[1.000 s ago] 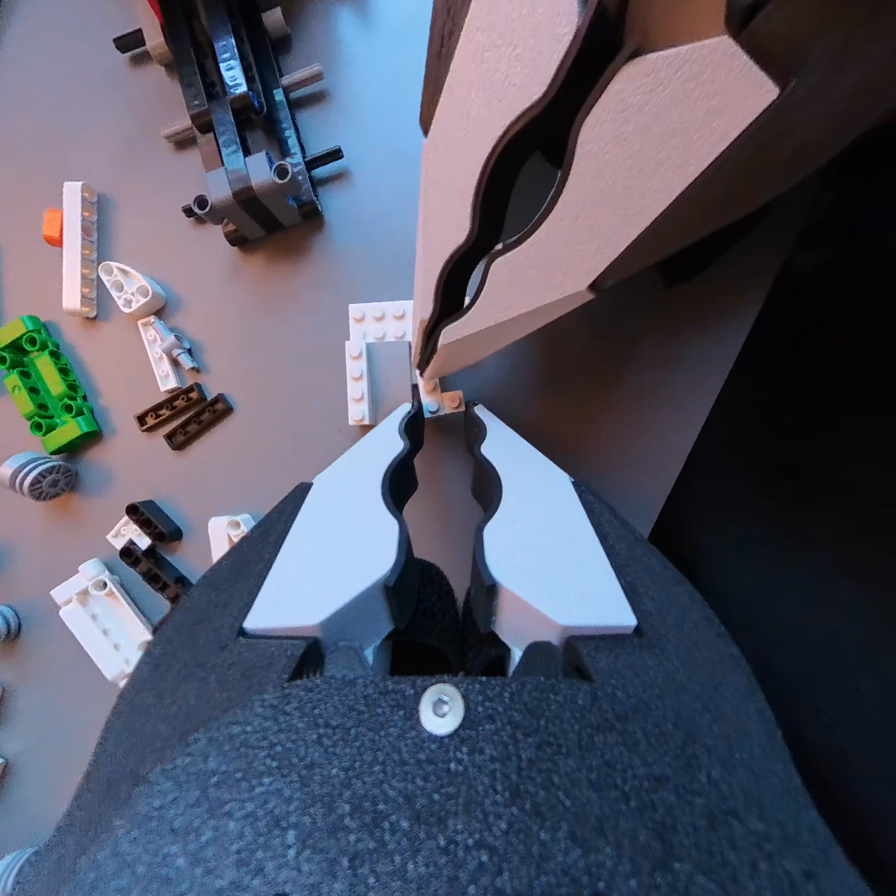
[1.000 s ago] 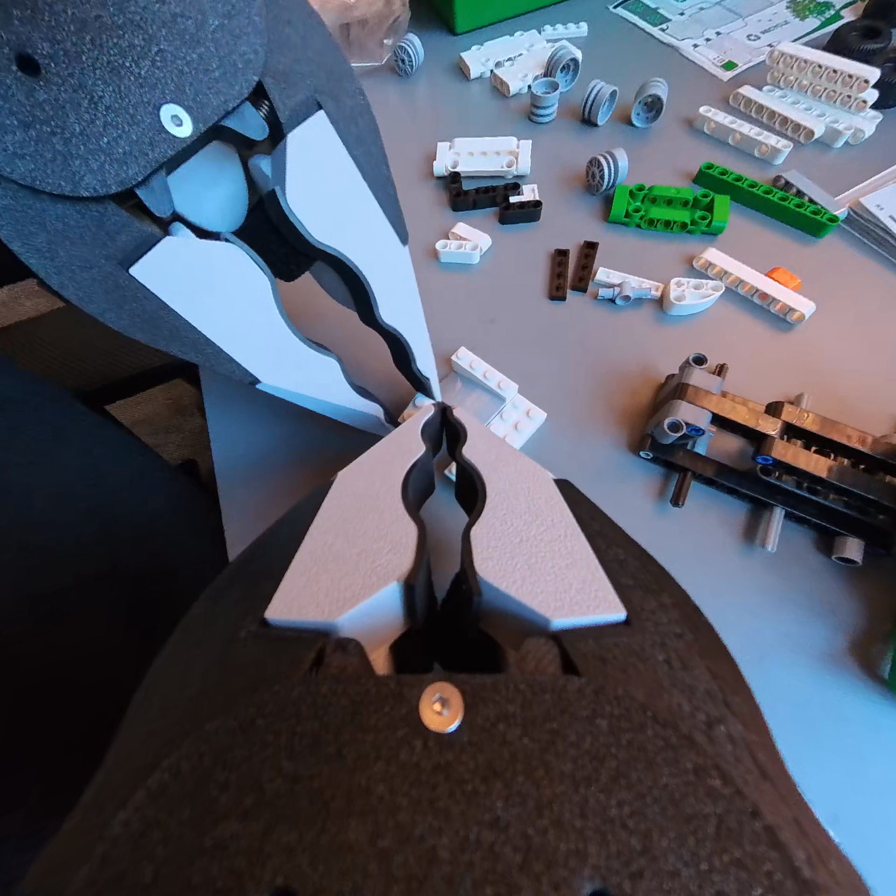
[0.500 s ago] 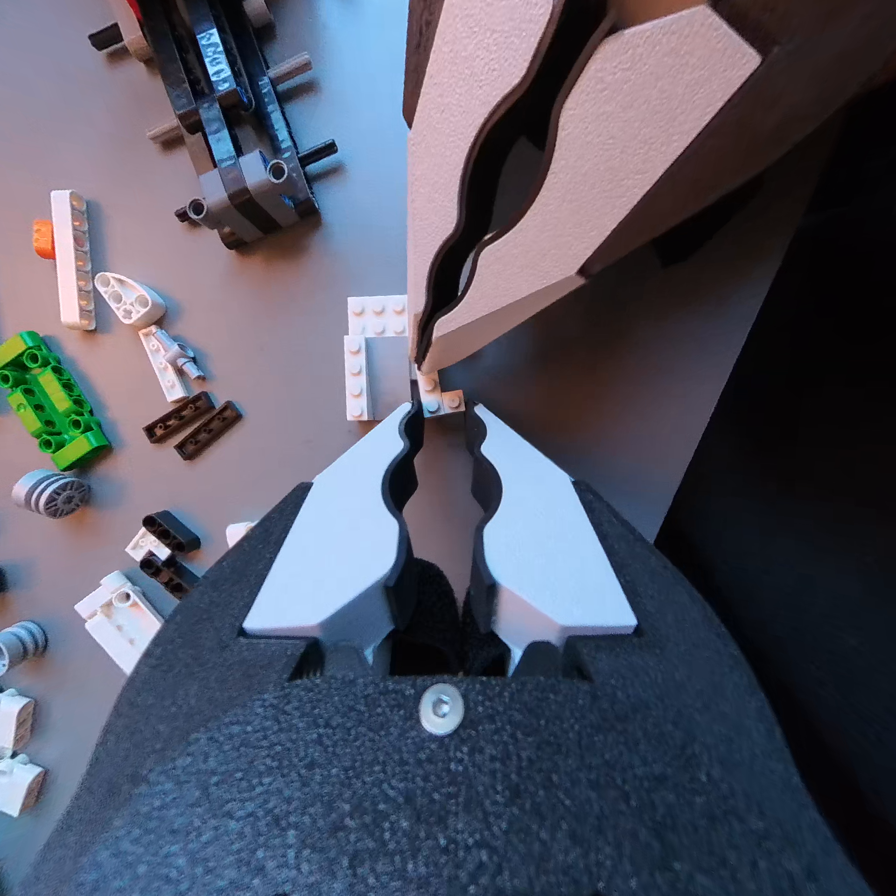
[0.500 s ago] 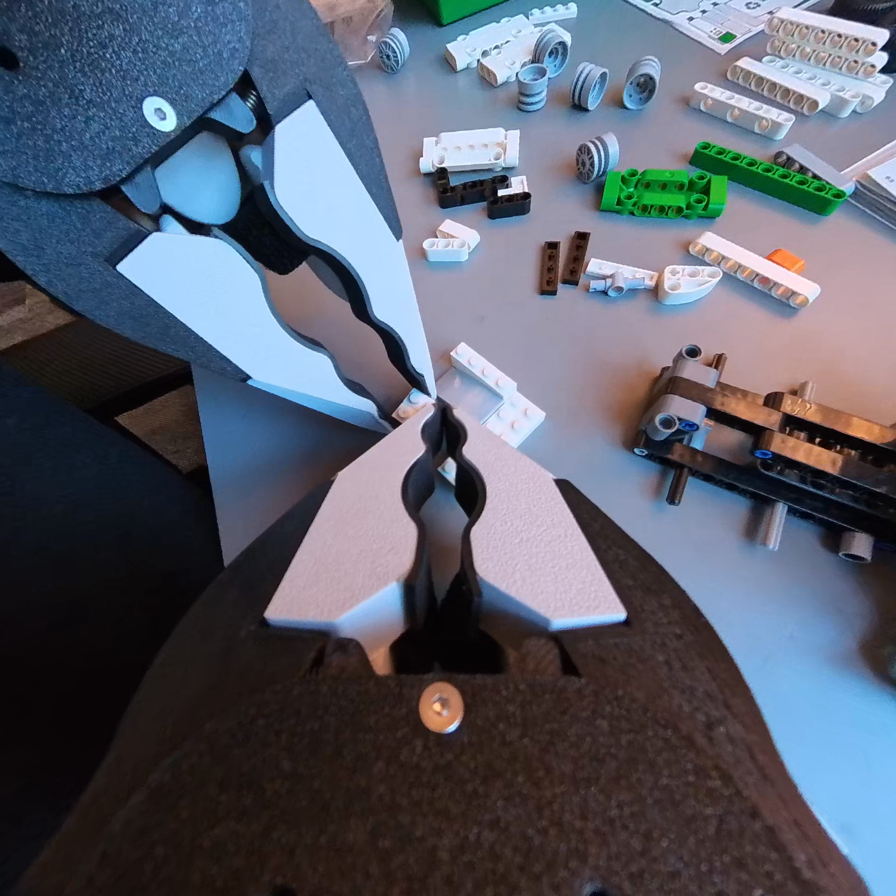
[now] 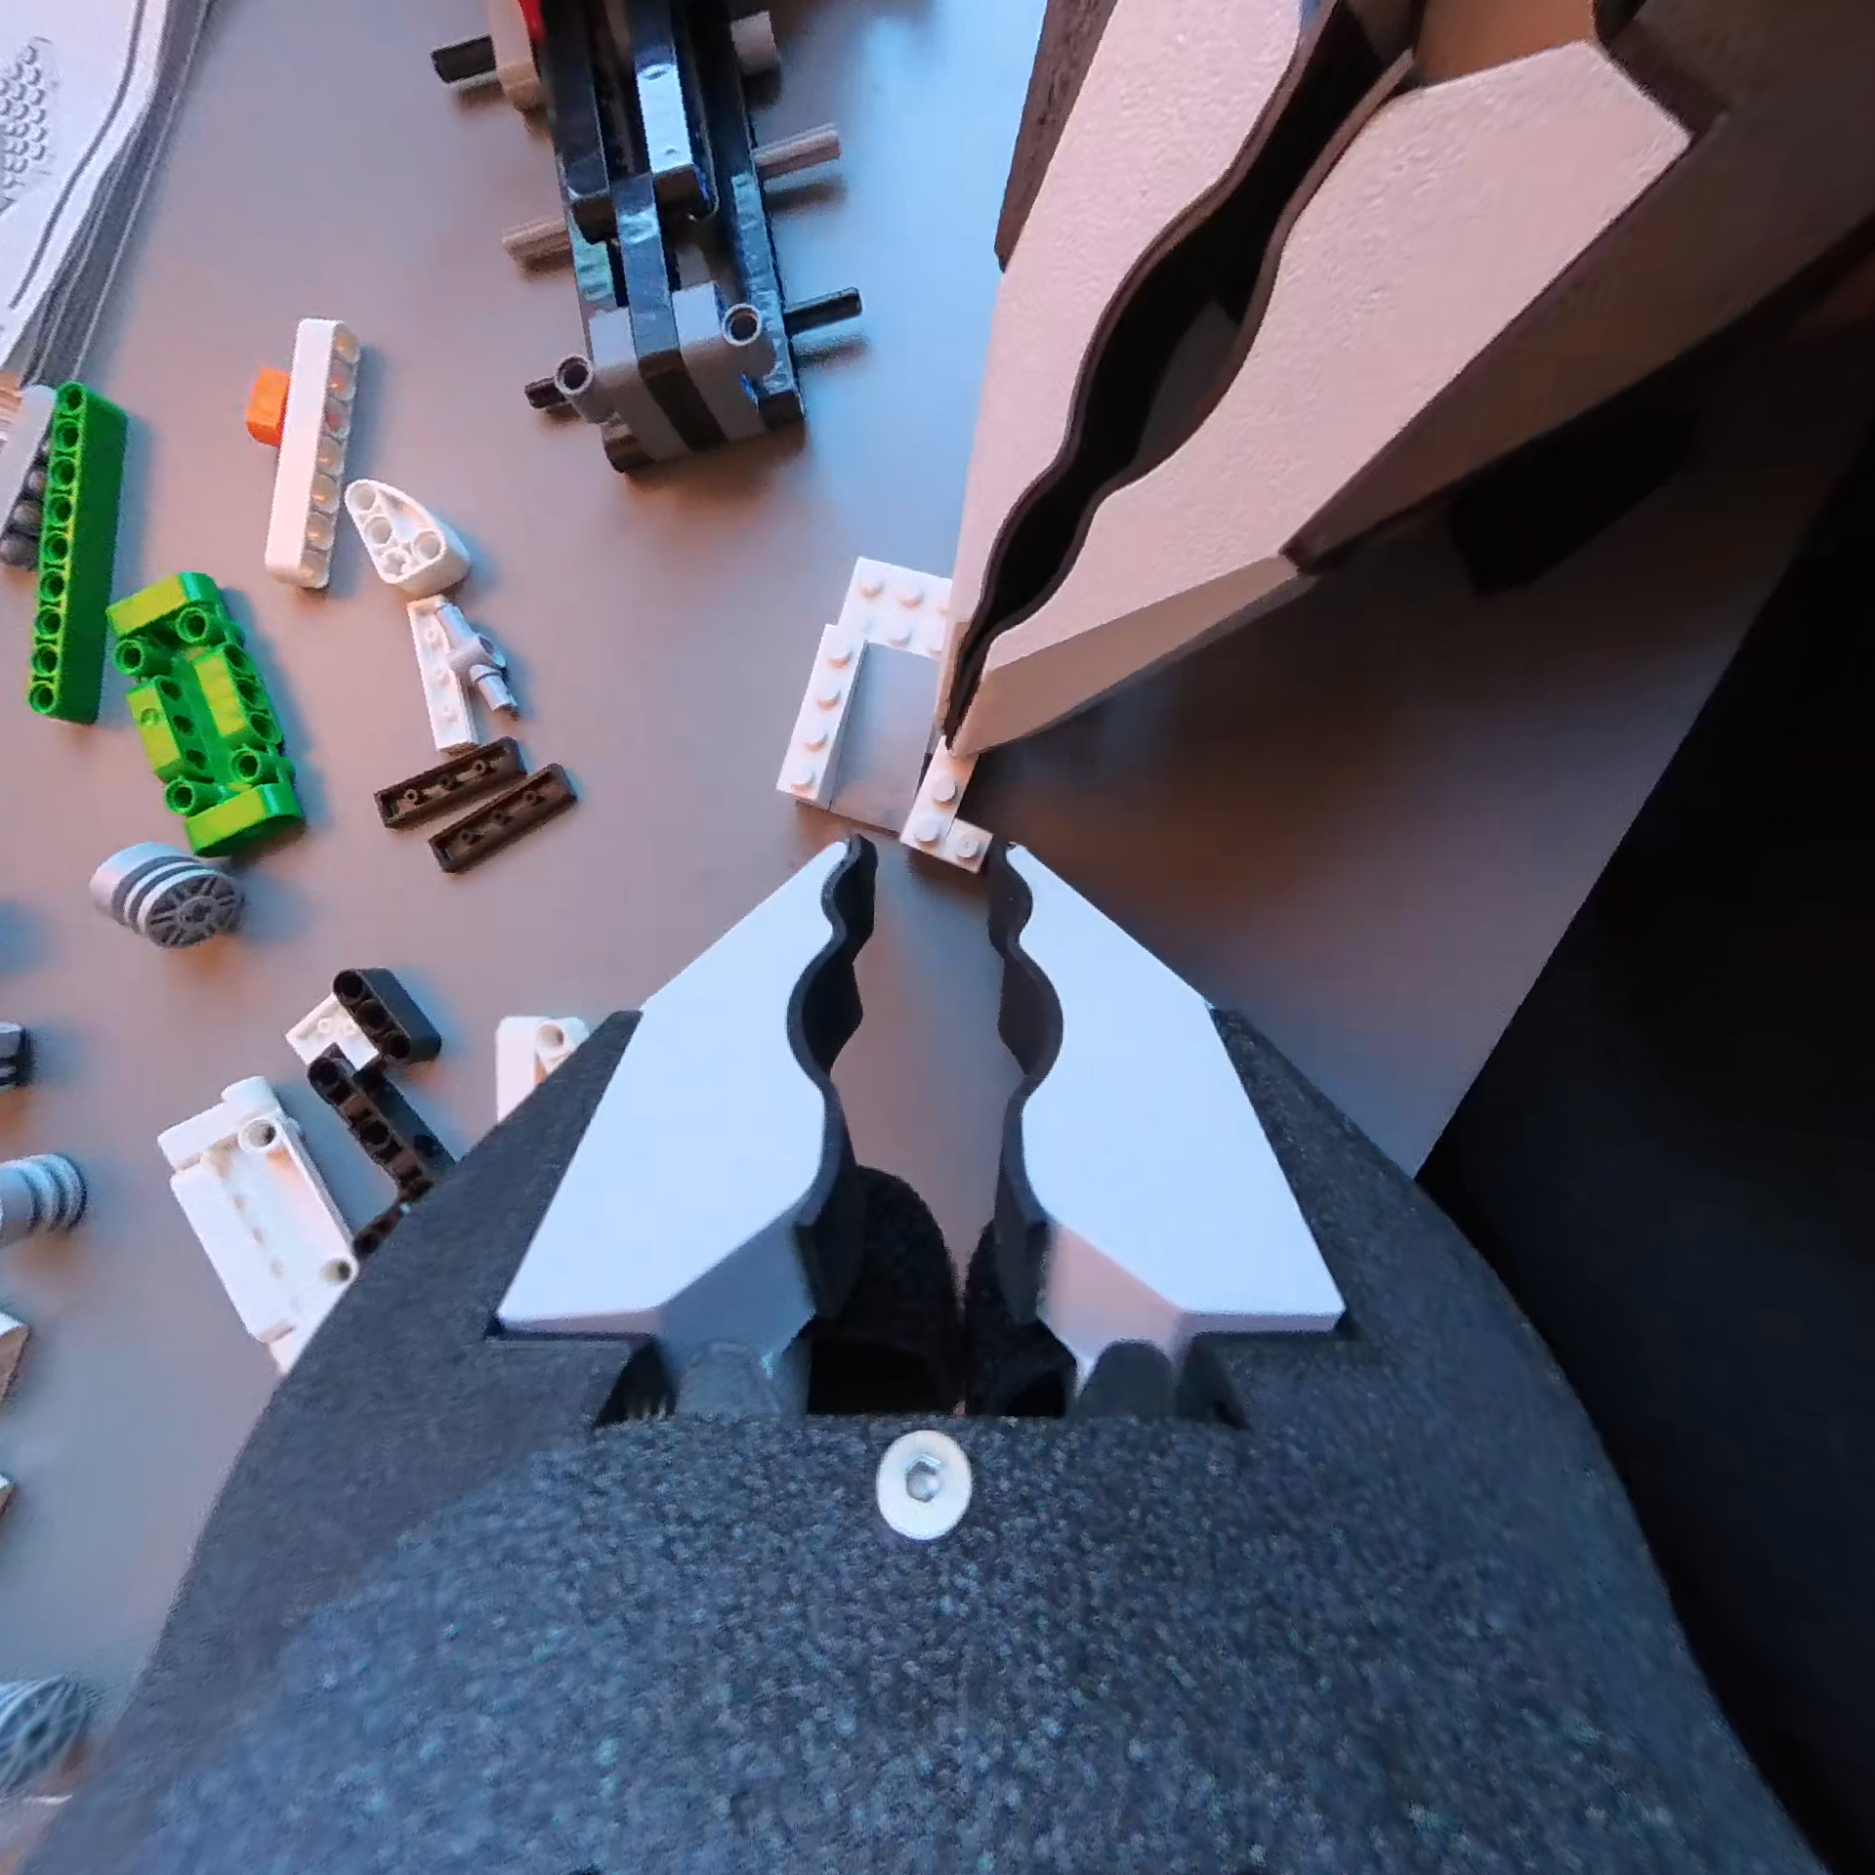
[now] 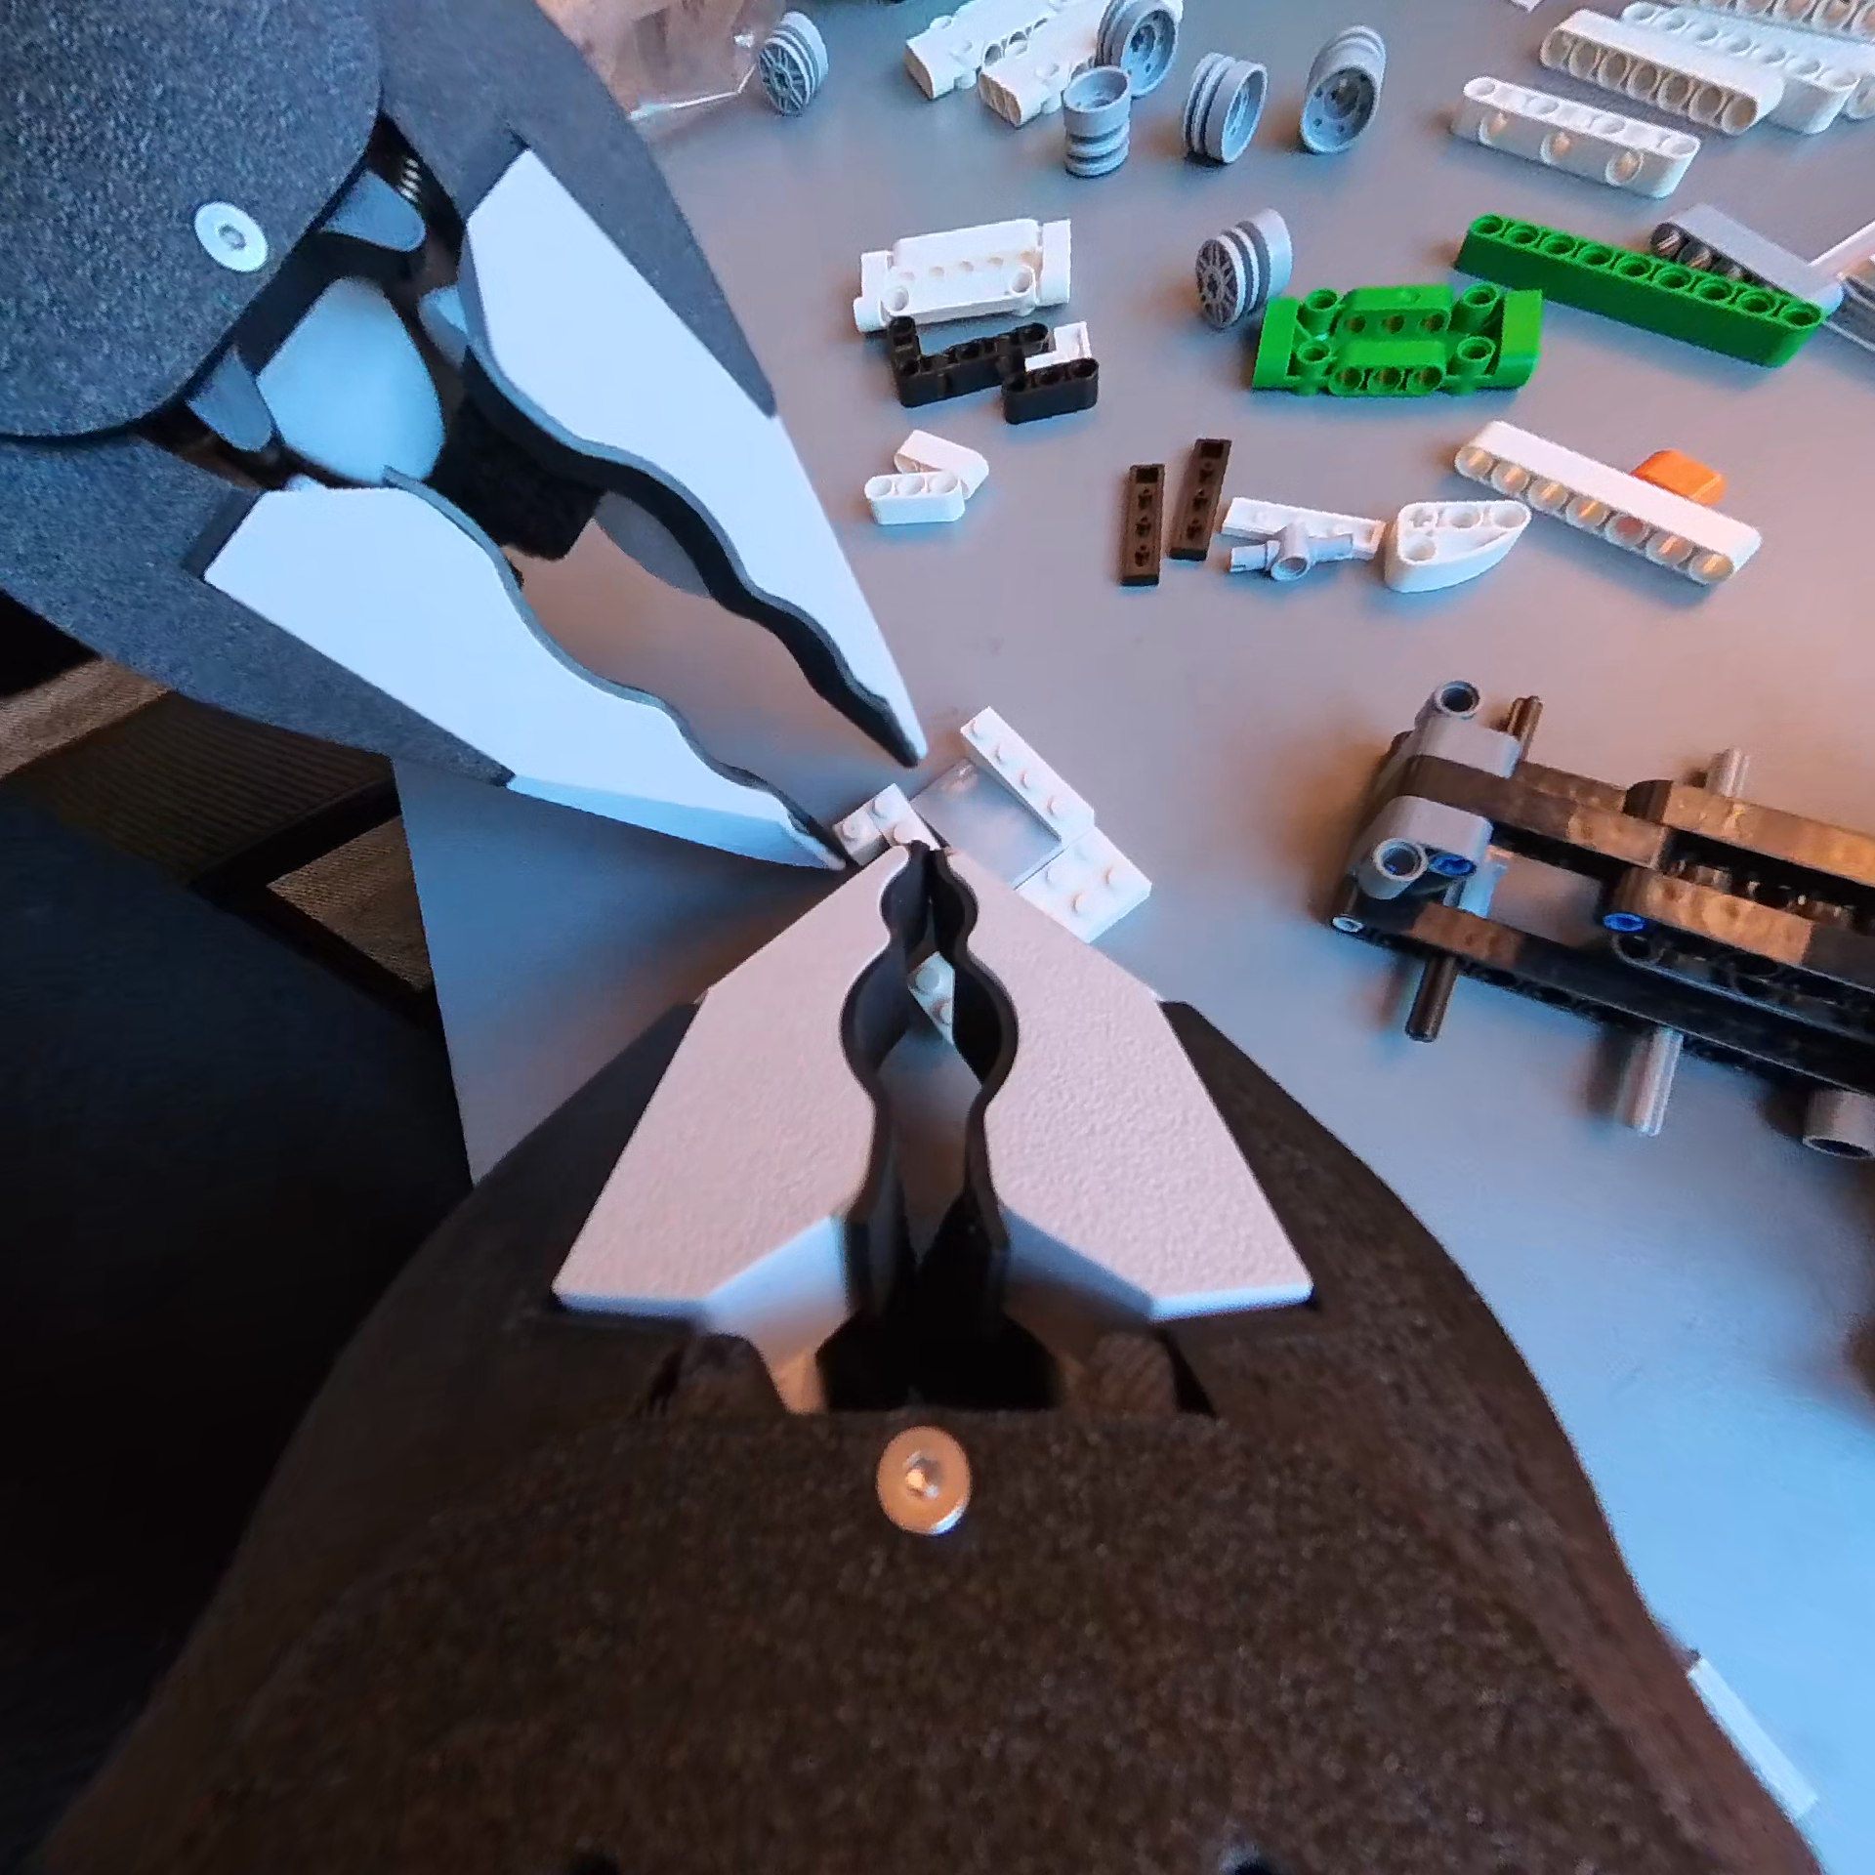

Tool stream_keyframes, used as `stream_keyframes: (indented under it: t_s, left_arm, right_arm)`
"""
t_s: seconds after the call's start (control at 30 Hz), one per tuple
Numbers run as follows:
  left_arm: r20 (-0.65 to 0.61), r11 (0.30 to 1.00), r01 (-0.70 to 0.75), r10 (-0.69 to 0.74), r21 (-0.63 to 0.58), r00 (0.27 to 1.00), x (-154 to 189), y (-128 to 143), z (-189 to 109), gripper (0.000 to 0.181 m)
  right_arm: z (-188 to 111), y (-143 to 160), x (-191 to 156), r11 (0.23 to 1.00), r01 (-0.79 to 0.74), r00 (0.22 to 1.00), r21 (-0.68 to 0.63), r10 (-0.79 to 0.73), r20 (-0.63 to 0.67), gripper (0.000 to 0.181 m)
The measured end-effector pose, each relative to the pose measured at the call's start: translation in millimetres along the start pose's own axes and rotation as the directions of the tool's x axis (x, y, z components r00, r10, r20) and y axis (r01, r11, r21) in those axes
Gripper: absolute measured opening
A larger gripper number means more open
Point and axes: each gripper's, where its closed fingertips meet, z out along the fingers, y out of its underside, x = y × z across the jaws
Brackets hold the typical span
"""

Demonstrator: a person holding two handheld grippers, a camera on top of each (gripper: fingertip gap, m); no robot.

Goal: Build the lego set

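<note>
White studded plate (image 5: 946,812) between parted left gripper (image 5: 931,862) and pinching right gripper (image 6: 925,850).

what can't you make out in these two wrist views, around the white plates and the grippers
- Left wrist view: the right gripper covers the far end of the small white studded corner plate, so its grip is unclear.
- Right wrist view: the right gripper's own fingers hide most of that plate.
- Left wrist view: the black and grey beam assembly is cut off by the top edge.
</note>
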Motion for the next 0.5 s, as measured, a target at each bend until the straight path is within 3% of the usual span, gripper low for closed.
stream_keyframes:
  t_s: [0.1,0.33,0.5]
  left_arm:
    - [0.031,0.999,0.025,-0.025,0.022,0.999,-0.3,-0.6,1.2,0.009]
    - [0.068,0.997,0.052,-0.056,0.062,0.996,-2.2,-4.8,-1.0,0.006]
    - [0.072,0.994,0.084,-0.089,0.065,0.993,-3.4,-2.3,-0.2,0.006]
  right_arm:
    - [-0.4,-0.2,1.3,1.000,-0.009,1.000,0.002,0.009,-0.002,0.000]
    - [-16.5,-16.2,-0.5,0.995,-0.023,0.999,0.097,0.020,0.034,0.002]
    - [-21.3,-11.0,16.6,0.996,0.073,0.997,0.045,-0.074,0.019,0.036]
